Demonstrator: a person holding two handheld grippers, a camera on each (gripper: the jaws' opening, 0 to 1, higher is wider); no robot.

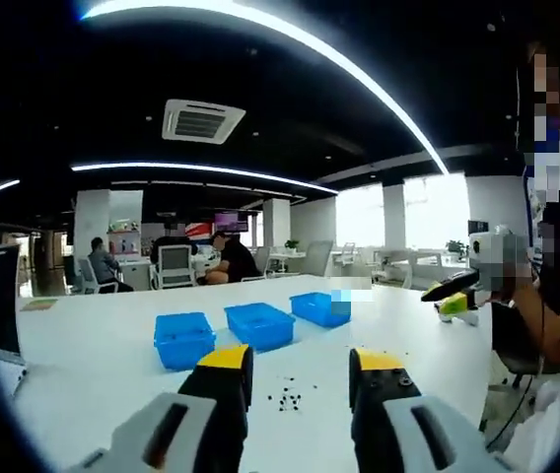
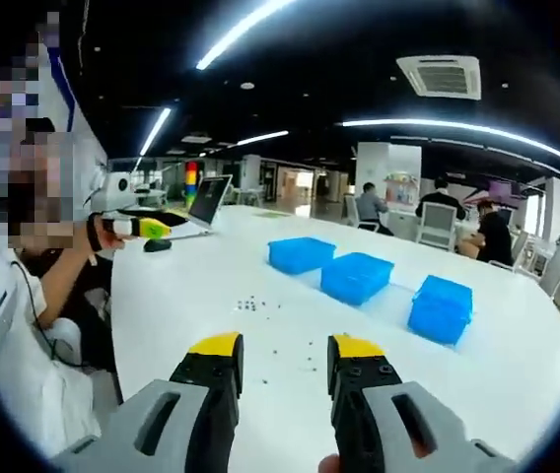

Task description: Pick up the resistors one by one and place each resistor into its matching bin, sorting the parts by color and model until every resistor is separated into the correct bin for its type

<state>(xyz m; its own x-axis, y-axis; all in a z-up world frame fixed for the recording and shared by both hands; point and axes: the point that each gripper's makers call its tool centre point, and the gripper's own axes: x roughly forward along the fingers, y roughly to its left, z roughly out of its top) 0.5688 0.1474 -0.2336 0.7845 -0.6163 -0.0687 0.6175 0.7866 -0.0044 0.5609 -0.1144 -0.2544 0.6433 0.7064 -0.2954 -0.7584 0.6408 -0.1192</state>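
- Sorting looks not yet begun: the resistors (image 1: 288, 400) lie as a loose scatter of small dark specks on the white table (image 1: 93, 345), nearer the person than the bins.
- In the right gripper view the same scatter (image 2: 250, 305) sits ahead and a little left of the jaws, with a few stray specks closer in.
- Three blue bins stand in a row beyond the scatter: left bin (image 1: 182, 339), middle bin (image 1: 259, 324), far bin (image 1: 321, 308). Whether anything lies inside them cannot be told from these angles.
- The left gripper (image 1: 300, 376) has its jaws well apart and nothing between them; it hovers above the table, pointing at the scatter.
- The right gripper (image 2: 284, 357) is likewise spread with nothing held, raised over the near table edge.
- Each gripper also appears at the side of the other's view, lifted off the table in the person's hand.
- Colours and models of the parts are too small to read, so which bin suits which cannot be judged yet.
- What remains, by my reading, is the whole job: every resistor has still to be picked singly and dropped in its bin.
- People sit at desks far behind, well away from the work; a laptop (image 2: 207, 200) stands on the far end of the table.
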